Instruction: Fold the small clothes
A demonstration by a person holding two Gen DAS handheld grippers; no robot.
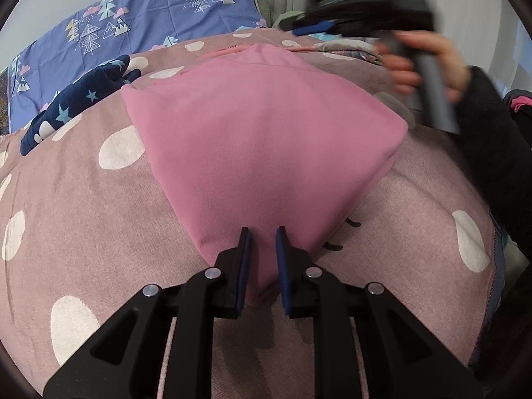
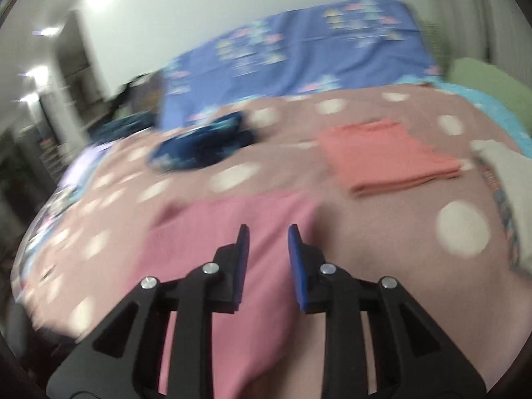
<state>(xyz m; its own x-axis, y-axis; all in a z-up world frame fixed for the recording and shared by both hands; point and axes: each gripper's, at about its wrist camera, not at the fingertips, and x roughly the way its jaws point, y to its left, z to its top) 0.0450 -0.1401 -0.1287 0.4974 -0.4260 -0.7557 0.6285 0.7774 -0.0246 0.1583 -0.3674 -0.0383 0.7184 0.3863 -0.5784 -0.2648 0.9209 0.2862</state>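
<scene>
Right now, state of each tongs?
Left tongs: closed on the pink garment corner.
Right tongs: open, empty, above the garment.

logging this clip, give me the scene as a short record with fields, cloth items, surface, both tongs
surface: dusty-pink bedspread with white dots
main item: pink garment, folded, flat on the bedspread
left tongs: closed on the near corner of the pink garment
right tongs: open, nothing between the pads, above the pink garment's right part
right hand: blurred, raised beyond the garment
folded item: salmon cloth, neat, farther back on the right
unfolded item: navy star-print garment, bunched at far left
background: blue tree-print sheet
</scene>
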